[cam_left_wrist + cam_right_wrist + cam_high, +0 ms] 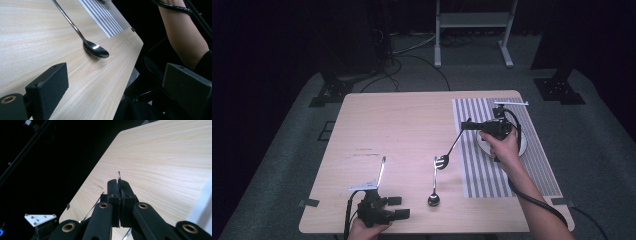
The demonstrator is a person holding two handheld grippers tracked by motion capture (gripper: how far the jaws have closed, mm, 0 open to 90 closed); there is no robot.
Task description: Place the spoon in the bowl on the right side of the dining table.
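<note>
- Left gripper: held low at the near-left edge of the table, jaws spread wide with nothing between them. In the left gripper view its jaws open toward the near-right table corner. Judged to be parked or waiting, not engaged.
- Knife: lies flat on bare wood just beyond the left gripper, apart from it. Untouched.
- Spoon: lies flat near the table's near edge, bowl toward the person, handle pointing away. It sits left of the striped mat, not on it. No gripper touches it.
- Fork: lifted at a slant, tines low near the spoon's handle tip, handle end clamped high. Whether the tines touch the table cannot be told.
- Right gripper: over the striped mat, jaws pressed together on the fork's handle end; the right gripper view shows thin metal pinched between them. The end grip leaves the tines free for placing, in my judgement.
- White plate: on the mat, mostly hidden behind the right hand.
</note>
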